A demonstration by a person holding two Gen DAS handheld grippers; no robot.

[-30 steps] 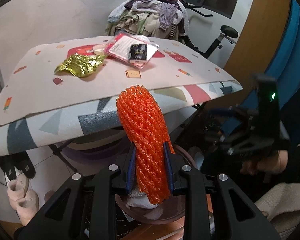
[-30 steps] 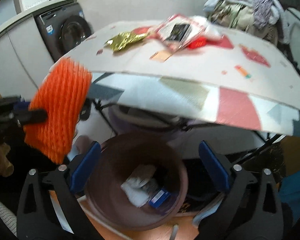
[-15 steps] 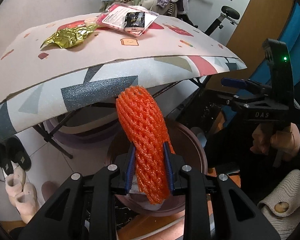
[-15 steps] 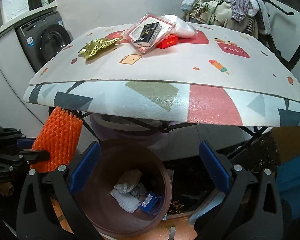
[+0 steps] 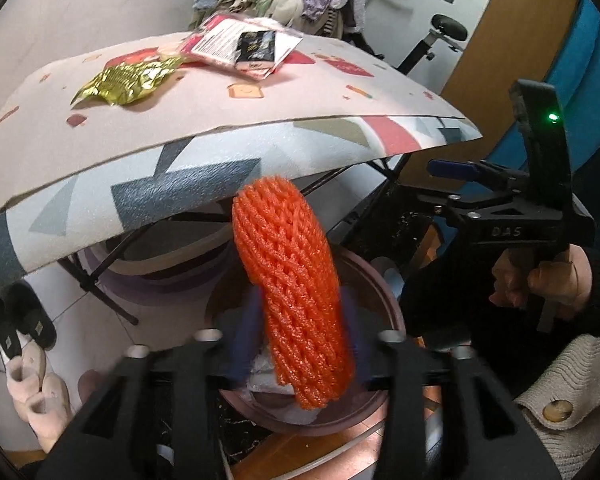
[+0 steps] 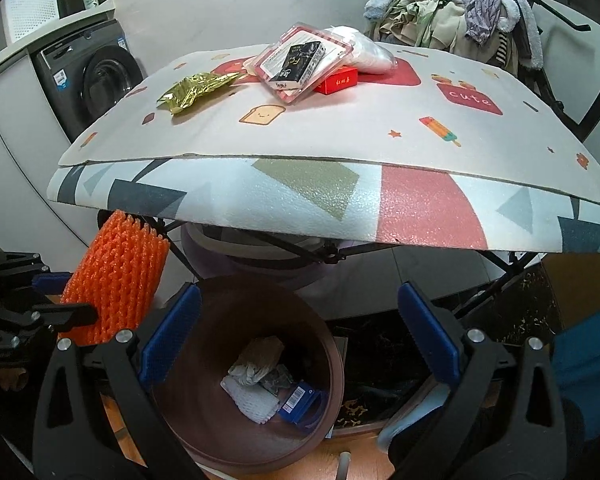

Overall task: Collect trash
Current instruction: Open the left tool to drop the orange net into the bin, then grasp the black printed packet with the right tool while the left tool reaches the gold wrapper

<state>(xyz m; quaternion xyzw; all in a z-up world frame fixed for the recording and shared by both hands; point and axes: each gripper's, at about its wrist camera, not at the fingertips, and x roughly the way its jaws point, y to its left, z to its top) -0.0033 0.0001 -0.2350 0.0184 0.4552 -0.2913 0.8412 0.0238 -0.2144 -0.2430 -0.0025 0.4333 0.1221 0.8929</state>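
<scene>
Left wrist view: left gripper [image 5: 300, 344] opening, blue pads blurred and drawn off the orange foam net [image 5: 290, 292], which stands between the jaws and rises beyond them, lower end hanging over the brown bin [image 5: 384, 300] just below. Ahead and above the jaws, table [image 5: 204, 120] with gold wrapper [image 5: 126, 82] and clear packet [image 5: 240, 42]. To the right of the jaws, hand [image 5: 548, 280] gripping the right gripper [image 5: 456, 170].

Right wrist view: right gripper [image 6: 300, 336] spread wide, nothing between the pads. Bin [image 6: 328, 344] directly between and below the jaws, holding white scraps [image 6: 256, 364] and a blue packet [image 6: 300, 400]. Net [image 6: 116, 276] just left of the left jaw, beside the bin rim. Table [image 6: 420, 136] above, with wrapper [image 6: 196, 90], packet [image 6: 300, 62], red box [image 6: 340, 80].
</scene>
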